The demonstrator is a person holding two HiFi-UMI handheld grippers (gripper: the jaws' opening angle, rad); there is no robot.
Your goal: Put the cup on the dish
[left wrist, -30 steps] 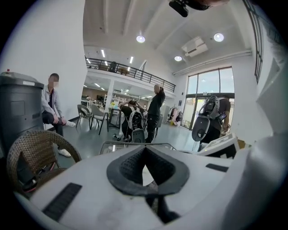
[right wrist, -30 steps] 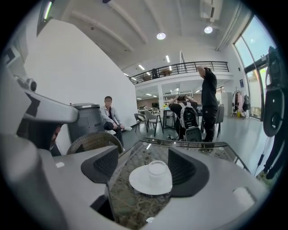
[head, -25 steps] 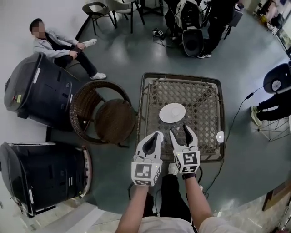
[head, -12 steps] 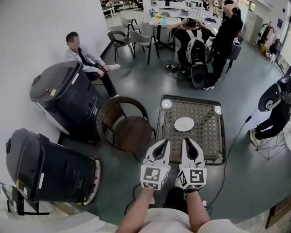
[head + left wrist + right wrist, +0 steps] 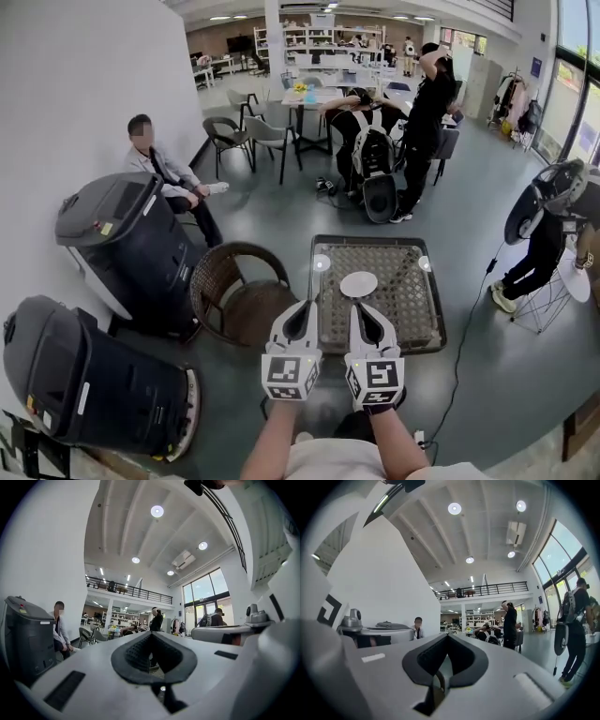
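Note:
A round white dish (image 5: 358, 284) lies in the middle of a low square wicker-top table (image 5: 403, 319). Two small white round things, perhaps cups, sit at its far corners (image 5: 322, 263) (image 5: 425, 264); they are too small to tell. Both grippers are held side by side in front of the table's near edge, apart from the dish. My left gripper (image 5: 304, 309) is shut and holds nothing. My right gripper (image 5: 360, 310) is shut and empty too. In the left gripper view (image 5: 153, 641) and the right gripper view (image 5: 446, 644) the jaws meet and point out across the room.
A round wicker chair (image 5: 234, 295) stands left of the table. Two big dark machines (image 5: 122, 248) (image 5: 84, 380) are further left. A seated person (image 5: 155, 173) is by the wall. Other people stand and sit at tables (image 5: 375, 131) behind. A cable (image 5: 464, 328) runs right of the table.
The right gripper's jaws have closed from open. The head view has tilted up, so the table looks smaller and further off; both grippers now sit short of its near edge.

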